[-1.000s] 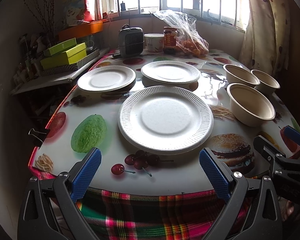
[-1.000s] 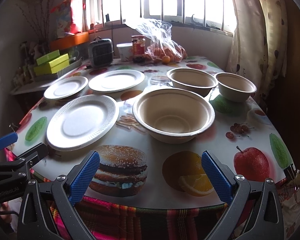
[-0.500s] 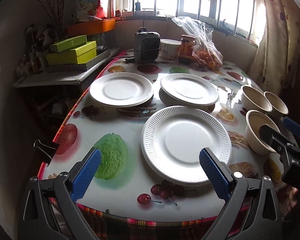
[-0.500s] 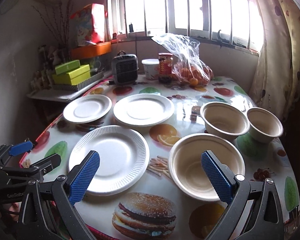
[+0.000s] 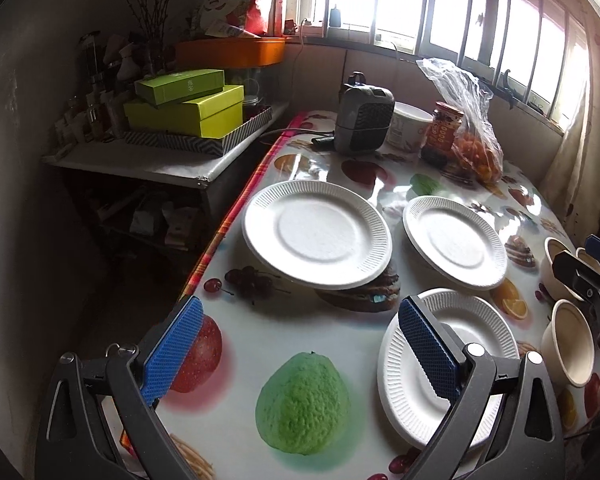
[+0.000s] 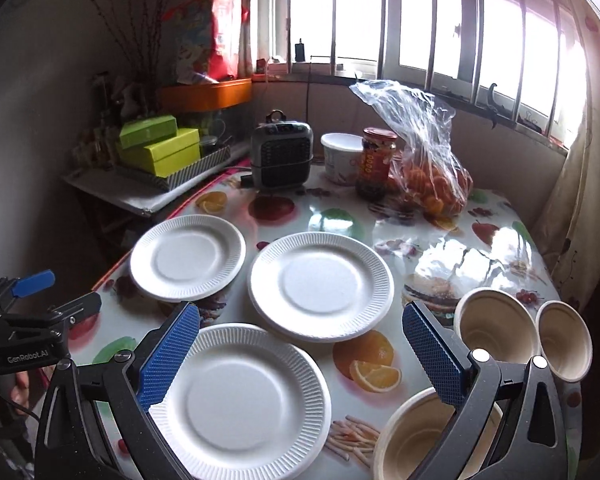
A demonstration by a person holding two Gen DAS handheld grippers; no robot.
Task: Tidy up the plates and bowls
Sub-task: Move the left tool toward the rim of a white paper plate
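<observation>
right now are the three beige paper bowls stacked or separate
Separate: large beige paper bowl, middle bowl and small bowl sit side by side, empty.

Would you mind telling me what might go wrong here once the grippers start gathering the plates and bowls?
1. The far left plate lies close to the table's left edge; a nudge from the open left gripper might push it off.
2. The two far bowls sit side by side near the table's right side, so grabbing one with the open right gripper may knock the other.
</observation>
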